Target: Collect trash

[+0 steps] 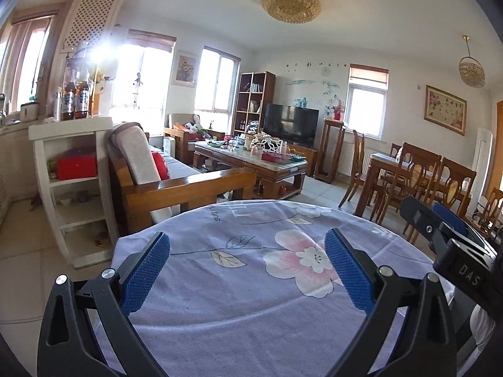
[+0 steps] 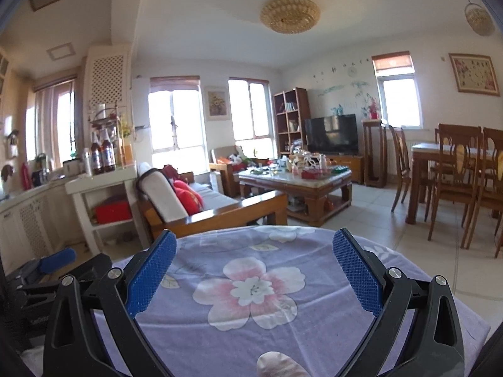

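— Over the near floral tablecloth (image 1: 251,282), left gripper (image 1: 246,270) and right gripper (image 2: 254,278) hover, both spread apart, holding nothing.
— Trash? Can't pick any out; far coffee table (image 2: 295,182) looks cluttered.

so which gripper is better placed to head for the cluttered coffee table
Neither clearly: left gripper and right gripper both hang open and empty over the floral cloth, with the coffee table far ahead.
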Motion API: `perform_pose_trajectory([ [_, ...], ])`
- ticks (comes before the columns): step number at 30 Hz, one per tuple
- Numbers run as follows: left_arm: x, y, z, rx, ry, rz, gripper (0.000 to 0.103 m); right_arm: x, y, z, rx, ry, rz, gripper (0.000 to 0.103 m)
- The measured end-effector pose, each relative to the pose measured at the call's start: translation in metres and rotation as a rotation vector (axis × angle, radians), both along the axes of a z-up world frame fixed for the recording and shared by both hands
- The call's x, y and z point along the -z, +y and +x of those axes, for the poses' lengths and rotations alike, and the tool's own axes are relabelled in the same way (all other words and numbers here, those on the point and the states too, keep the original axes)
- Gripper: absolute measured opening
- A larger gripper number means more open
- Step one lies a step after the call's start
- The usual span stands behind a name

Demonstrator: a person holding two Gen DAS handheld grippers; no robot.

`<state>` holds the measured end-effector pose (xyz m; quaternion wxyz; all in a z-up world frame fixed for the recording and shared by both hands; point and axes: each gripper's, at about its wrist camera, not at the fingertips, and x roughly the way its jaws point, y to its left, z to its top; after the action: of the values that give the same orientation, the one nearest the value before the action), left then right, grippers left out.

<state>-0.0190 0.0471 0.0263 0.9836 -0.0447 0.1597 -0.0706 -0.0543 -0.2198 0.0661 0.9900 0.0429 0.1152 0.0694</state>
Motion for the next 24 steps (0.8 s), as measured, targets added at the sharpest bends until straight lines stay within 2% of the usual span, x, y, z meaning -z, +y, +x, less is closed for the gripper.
perform_pose_trajectory([
  [4,-0.003,0.000,-0.001,-0.022,-0.008,0.008,0.098,0.003,-0.013,-0.007,-0.007,-0.010,-0.009,0.098],
  [16,-0.005,-0.001,-0.001,-0.084,-0.029,0.032,0.098,0.001,-0.032,-0.018,0.001,-0.052,0.071,0.098],
  [24,-0.010,0.003,-0.009,-0.137,-0.090,0.056,0.098,-0.002,-0.028,-0.025,0.040,-0.079,0.043,0.098],
])
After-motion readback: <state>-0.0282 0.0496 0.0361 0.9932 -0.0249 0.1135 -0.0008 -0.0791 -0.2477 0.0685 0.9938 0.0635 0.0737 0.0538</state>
